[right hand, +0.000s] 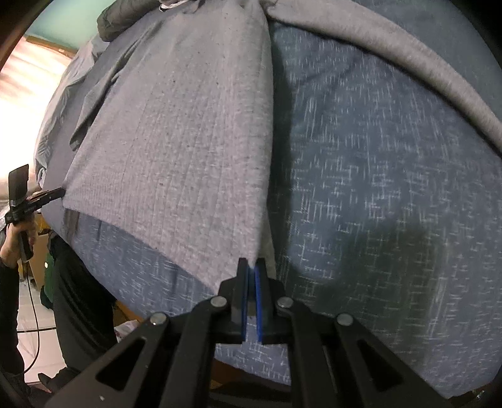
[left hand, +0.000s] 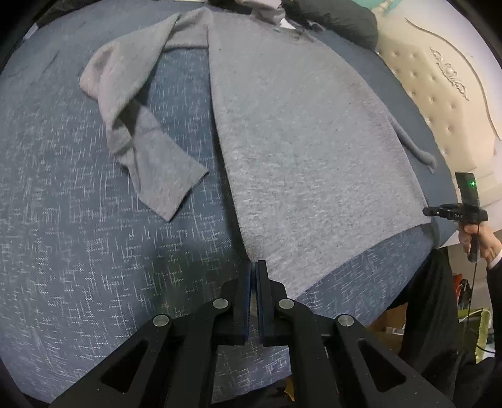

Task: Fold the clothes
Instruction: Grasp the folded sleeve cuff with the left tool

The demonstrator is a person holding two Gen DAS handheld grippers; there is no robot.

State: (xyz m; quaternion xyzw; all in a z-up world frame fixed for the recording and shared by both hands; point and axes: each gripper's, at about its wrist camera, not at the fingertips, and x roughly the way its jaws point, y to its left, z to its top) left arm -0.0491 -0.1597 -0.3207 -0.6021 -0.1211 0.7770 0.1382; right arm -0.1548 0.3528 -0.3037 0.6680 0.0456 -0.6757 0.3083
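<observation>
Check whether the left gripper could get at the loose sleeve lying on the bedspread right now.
Probably not yet: the left gripper is shut on the grey garment hem corner. The sleeve lies uncovered to its left, nothing between.

Bed [left hand: 78, 251] under blue flecked cover, grey sweater [left hand: 298, 141] spread flat ahead of the left jaws, its sleeve [left hand: 141, 125] crumpled to their left, dark bundle [left hand: 345, 18] far ahead

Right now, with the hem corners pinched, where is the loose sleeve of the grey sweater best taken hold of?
Probably at the sleeve's cuff end, its flat, free edge on the blue bed cover. Come from the near side, low along the cover. Higher up it is twisted and doubled over, so a grip there would likely bunch layers. Either gripper must release its corner first.
</observation>
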